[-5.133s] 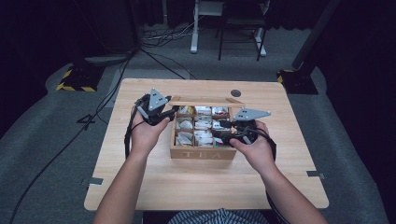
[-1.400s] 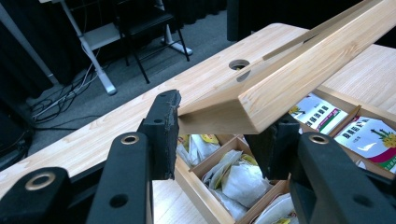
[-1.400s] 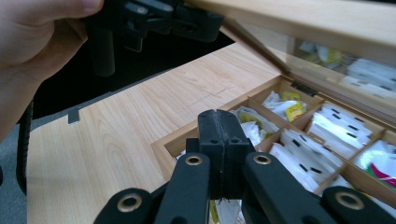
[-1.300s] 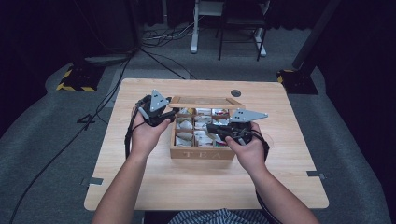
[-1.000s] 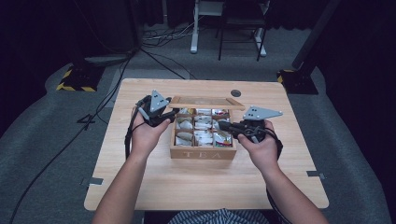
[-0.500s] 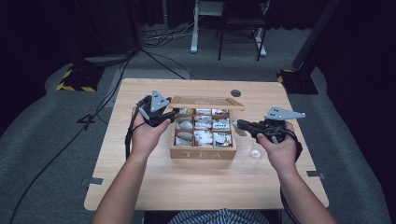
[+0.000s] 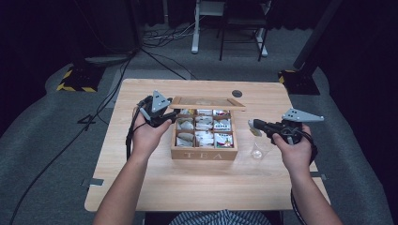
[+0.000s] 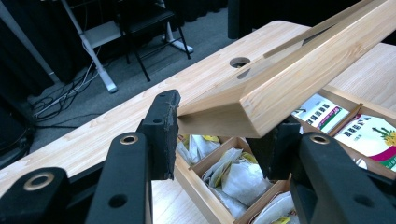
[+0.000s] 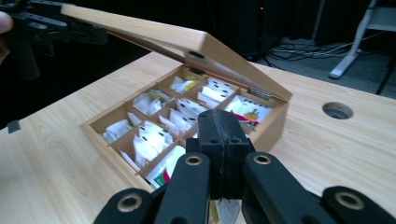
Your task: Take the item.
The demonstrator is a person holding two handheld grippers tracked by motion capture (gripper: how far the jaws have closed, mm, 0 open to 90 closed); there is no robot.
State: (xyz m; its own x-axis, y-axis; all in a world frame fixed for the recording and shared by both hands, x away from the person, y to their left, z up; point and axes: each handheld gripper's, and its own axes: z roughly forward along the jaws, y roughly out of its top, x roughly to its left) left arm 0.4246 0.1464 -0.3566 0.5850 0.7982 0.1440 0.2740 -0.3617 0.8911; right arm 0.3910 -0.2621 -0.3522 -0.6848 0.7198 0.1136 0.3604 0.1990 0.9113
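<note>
- The left gripper [image 7: 170, 119] pinches the corner of the wooden lid [image 8: 299, 70], holding it raised over the tea box [image 7: 204, 152] at the middle of the desk [image 7: 141, 187].
- The right gripper [image 7: 252, 124], to the right of the box, has its jaws pressed together on a tea bag [image 9: 229, 209] that hangs below them, above a small glass cup [image 7: 256, 151].
- Packets fill the open compartments.

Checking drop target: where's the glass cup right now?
High view: the glass cup stands on the table, right of the tea box, below the right gripper.
</note>
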